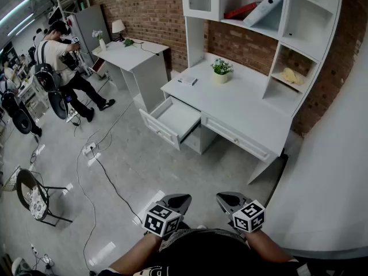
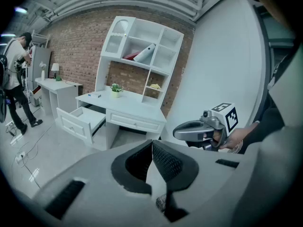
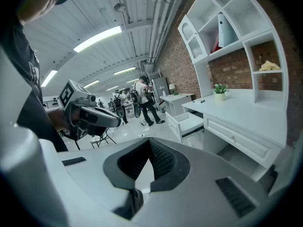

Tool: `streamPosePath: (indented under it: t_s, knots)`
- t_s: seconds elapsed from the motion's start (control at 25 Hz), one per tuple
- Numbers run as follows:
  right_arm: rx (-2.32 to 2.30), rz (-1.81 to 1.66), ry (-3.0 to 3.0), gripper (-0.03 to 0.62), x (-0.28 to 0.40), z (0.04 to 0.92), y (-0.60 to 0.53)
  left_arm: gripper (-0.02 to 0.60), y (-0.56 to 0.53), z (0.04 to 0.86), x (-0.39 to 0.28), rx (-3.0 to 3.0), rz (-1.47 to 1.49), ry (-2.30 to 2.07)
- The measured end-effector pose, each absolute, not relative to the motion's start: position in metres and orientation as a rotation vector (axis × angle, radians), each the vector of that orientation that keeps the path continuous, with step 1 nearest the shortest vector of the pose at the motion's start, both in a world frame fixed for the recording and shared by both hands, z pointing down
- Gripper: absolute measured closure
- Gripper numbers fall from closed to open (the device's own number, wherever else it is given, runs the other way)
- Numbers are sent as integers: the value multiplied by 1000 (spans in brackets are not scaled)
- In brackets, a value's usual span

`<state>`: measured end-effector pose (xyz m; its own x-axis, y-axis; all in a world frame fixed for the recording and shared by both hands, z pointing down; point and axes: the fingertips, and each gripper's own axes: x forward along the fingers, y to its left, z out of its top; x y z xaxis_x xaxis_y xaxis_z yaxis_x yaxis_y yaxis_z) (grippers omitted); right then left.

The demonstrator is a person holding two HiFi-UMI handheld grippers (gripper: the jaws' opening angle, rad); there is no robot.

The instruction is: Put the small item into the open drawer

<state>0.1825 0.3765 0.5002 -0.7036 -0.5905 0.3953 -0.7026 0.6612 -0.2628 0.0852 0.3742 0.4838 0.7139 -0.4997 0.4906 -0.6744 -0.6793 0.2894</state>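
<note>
Head view: the left gripper (image 1: 177,200) and right gripper (image 1: 228,200) hang near the body, well apart from the desk (image 1: 247,105), as nothing is carried. The small item (image 1: 187,80), perhaps a card, lies far left on the desk, behind the open drawer (image 1: 175,119). Left gripper view: jaws together, empty. Right gripper view: likewise.
</note>
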Motion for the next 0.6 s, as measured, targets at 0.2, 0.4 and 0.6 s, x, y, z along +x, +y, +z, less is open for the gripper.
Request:
streamPosePath:
  t_s: [0.2, 0.4, 0.6]
  knots:
    - [1044, 579, -2599, 589, 186, 502, 373, 563, 371, 485, 86, 2466, 527, -898]
    - [1057, 584, -2605, 589, 190, 501, 369, 563, 367, 484, 90, 2467, 537, -888]
    - [1080, 593, -2651, 589, 191, 495, 366, 563, 360, 487, 89, 2465, 530, -897]
